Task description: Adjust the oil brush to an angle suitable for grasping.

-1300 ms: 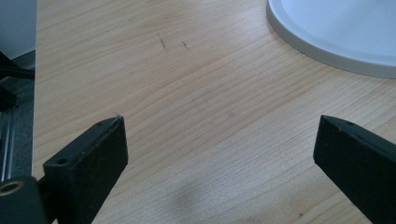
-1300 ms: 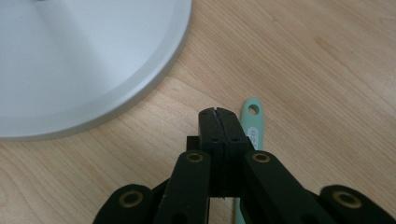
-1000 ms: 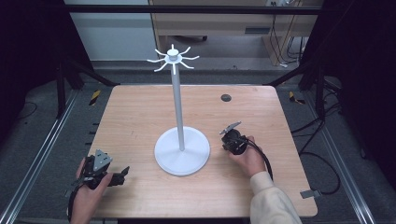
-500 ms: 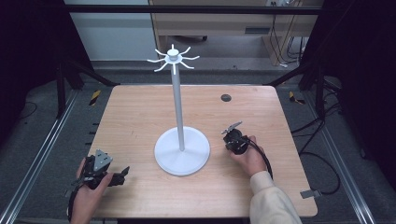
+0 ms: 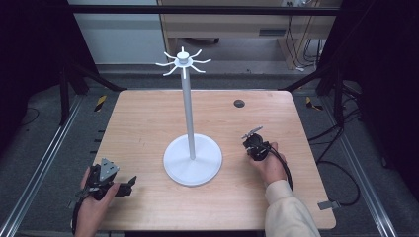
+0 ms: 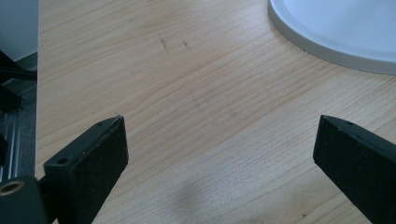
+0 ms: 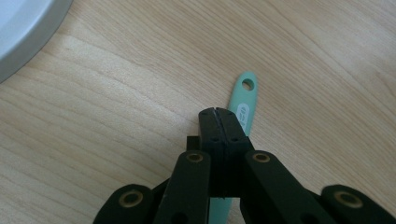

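Bench (image 5: pixel 148 123): wood, white stand (image 5: pixel 192 160) centre.
Right tongs (image 7: pixel 217 112): closed on mint handle (image 7: pixel 246 100); lift level.
Left tongs (image 6: pixel 219 140): open, empty.

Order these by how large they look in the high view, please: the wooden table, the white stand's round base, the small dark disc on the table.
1. wooden table, by far the largest.
2. round base of the white stand.
3. small dark disc, smallest; it lies farther from the camera, but the gap is too big for that to matter.

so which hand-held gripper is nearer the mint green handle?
Right. The right hand-held gripper sits directly over the mint green handle; the left hand-held gripper is across the white stand base.
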A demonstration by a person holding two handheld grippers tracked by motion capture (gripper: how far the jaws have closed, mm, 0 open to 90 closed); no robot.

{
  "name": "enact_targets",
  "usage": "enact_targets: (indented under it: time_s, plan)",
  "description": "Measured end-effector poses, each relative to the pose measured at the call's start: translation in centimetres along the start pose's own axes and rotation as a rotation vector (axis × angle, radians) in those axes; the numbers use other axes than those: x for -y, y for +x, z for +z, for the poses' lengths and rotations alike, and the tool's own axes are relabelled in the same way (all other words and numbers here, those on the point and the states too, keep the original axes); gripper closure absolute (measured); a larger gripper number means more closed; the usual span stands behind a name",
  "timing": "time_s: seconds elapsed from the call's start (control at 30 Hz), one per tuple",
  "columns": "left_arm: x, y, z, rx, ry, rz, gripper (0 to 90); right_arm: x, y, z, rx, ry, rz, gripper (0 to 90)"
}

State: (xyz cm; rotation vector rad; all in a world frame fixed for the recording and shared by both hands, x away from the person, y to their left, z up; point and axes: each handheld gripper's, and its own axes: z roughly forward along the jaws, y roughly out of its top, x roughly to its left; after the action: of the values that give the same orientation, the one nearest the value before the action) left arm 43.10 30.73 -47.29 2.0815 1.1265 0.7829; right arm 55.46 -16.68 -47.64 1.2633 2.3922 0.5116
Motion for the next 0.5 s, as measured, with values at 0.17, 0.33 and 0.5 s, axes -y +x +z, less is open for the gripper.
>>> enact_targets:
  time_s: [0.17,0.33,0.5]
  plan:
    - [0.0,0.0,0.0,0.001,0.003,0.004,2.8,0.2,-0.3,-0.2,-0.012,-0.003,0.028,90.0]
    - [0.0,0.0,0.0,0.002,0.003,0.005,2.8,0.5,-0.9,-1.5,-0.036,-0.033,0.076,90.0]
    - [-0.1,0.0,0.0,0.003,0.003,0.006,2.7,1.0,-1.4,-3.1,-0.055,-0.016,0.126,88.1]
